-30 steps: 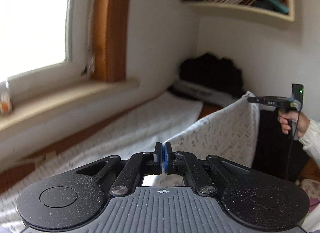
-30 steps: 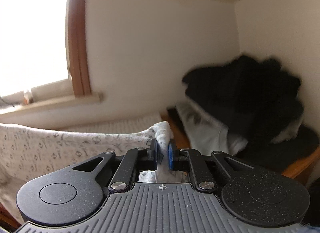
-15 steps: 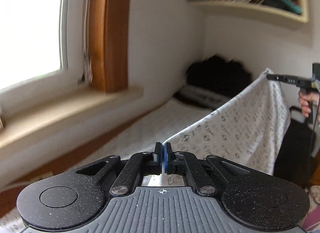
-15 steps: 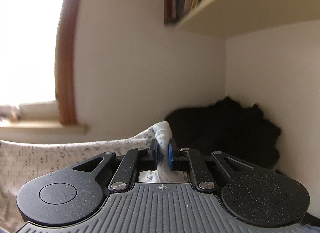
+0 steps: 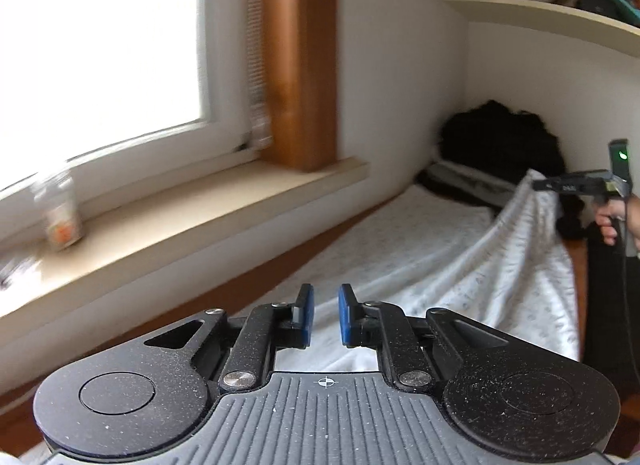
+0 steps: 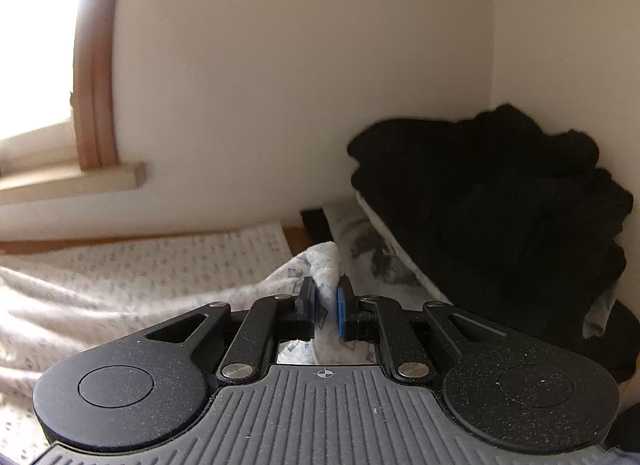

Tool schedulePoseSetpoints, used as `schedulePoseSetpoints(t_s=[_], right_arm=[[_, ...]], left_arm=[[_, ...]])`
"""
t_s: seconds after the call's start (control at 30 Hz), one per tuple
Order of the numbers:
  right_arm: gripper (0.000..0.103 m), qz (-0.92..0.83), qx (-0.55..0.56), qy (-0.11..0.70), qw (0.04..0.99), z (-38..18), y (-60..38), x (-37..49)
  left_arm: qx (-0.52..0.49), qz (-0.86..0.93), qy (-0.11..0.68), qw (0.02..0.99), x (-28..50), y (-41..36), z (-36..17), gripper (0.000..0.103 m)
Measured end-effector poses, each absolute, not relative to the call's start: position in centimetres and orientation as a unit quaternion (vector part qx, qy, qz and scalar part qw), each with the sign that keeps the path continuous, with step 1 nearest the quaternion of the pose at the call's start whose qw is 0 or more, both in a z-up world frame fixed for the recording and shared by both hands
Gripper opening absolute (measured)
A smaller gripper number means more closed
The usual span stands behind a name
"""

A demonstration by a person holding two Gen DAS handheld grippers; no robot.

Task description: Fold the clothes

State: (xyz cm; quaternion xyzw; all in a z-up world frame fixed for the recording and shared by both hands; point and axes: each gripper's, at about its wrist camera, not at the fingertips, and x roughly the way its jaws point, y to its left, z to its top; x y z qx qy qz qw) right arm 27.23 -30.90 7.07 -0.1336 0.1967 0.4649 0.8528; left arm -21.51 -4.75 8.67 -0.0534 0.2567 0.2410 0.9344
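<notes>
Left wrist view: the left gripper (image 5: 324, 315) hovers with jaws parted and empty above the white patterned cloth (image 5: 420, 249) spread on the bed. The right gripper (image 6: 325, 307) pinches one corner, holding that end raised, likely to lay a fold.

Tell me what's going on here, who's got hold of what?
A person is folding a white patterned cloth on a bed with two handheld tongs. The left tongs are open with nothing between the pads; the cloth lies slack below them. The right tongs have a bunched corner of the cloth between their pads and hold it raised near the black clothes pile. So only one corner is held at this moment.
</notes>
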Motion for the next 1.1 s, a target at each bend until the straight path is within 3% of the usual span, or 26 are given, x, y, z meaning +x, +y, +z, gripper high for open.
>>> schedulePoseSetpoints(t_s=[0.07, 0.13, 0.23, 0.3, 0.67, 0.8, 0.97, 1.03, 1.1], right_arm=[[0.019, 0.452, -0.154, 0.211, 0.853, 6.0, -30.0, 27.2], [0.025, 0.44, -0.173, 0.216, 0.855, 5.0, -29.2, 27.0], [0.03, 0.445, -0.175, 0.216, 0.851, 4.3, -28.7, 26.1], [0.039, 0.466, -0.176, 0.215, 0.84, 3.9, -27.9, 24.6], [0.041, 0.595, -0.181, 0.208, 0.755, 2.4, -22.6, 15.1], [0.042, 0.614, -0.207, 0.183, 0.739, 2.3, -21.6, 12.2], [0.047, 0.626, -0.234, 0.165, 0.725, 1.8, -20.5, 9.8], [0.046, 0.627, -0.236, 0.17, 0.723, 1.5, -20.2, 10.0], [0.046, 0.628, -0.233, 0.17, 0.723, 1.6, -20.3, 10.2]], left_arm=[[-0.064, 0.265, 0.259, 0.926, -24.1, -4.1, 7.8, 0.022], [-0.077, 0.293, 0.261, 0.917, -27.3, -3.6, 6.7, 0.037], [-0.102, 0.334, 0.27, 0.897, -32.6, -2.7, 5.1, 0.037], [-0.119, 0.363, 0.272, 0.883, -36.2, -2.3, 4.4, 0.037], [-0.173, 0.482, 0.27, 0.816, -52.0, -4.7, 2.7, 0.042], [-0.2, 0.475, 0.258, 0.817, -54.0, -6.3, 2.0, 0.043], [-0.212, 0.465, 0.262, 0.819, -52.8, -6.5, 0.7, 0.05], [-0.207, 0.471, 0.262, 0.817, -52.4, -6.4, 0.7, 0.042], [-0.194, 0.481, 0.263, 0.813, -52.1, -6.1, 0.6, 0.006]])
